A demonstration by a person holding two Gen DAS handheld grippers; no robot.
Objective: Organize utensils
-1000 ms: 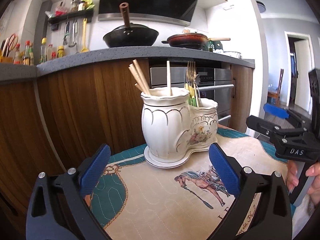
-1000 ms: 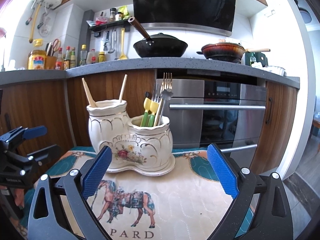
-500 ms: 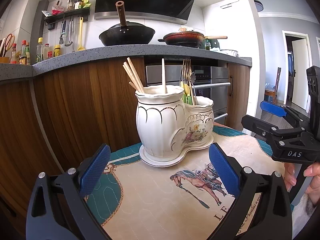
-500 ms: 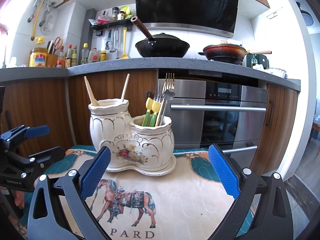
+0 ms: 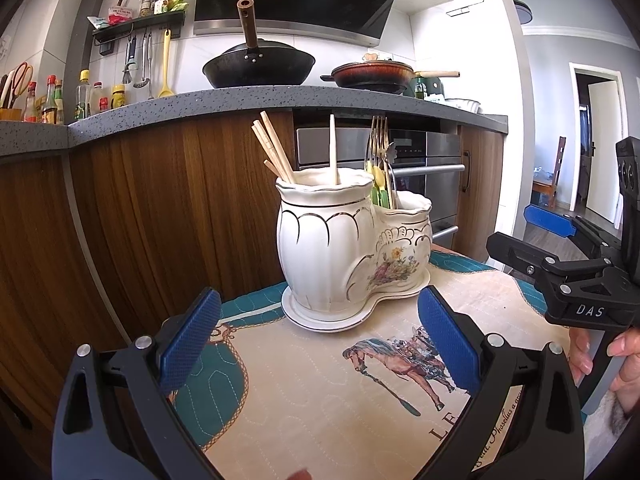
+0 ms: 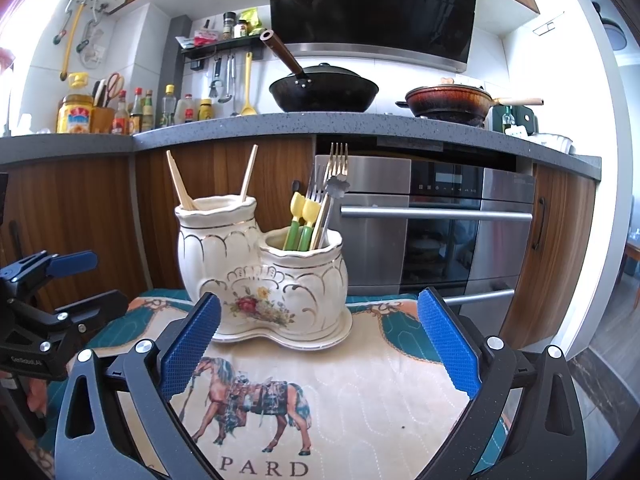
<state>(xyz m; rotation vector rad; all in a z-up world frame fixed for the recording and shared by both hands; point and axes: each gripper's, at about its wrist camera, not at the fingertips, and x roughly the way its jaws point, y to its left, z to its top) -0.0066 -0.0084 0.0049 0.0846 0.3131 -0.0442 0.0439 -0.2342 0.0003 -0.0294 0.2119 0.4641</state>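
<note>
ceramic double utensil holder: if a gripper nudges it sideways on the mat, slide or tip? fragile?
The ceramic holder sits on a wide saucer-like base, so it probably slides rather than tips. The quilted mat may drag, so push low. Glazed ceramic is likely heavy, slippery and chippable. The loose chopsticks and forks would likely rattle or shift.

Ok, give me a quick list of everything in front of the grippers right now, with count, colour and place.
Utensil holder: one, cream with floral print, two joined pots, on the mat.
Chopsticks: several, pale wood, taller pot.
Forks: a few, metal, shorter pot.
Green-handled utensils: two, yellow tips, shorter pot.
Mat: one, cream and teal, horse print.
Wok: one, black, counter.
Pan: one, reddish, counter.
Left gripper: open, empty.
Right gripper: open, empty.
</note>
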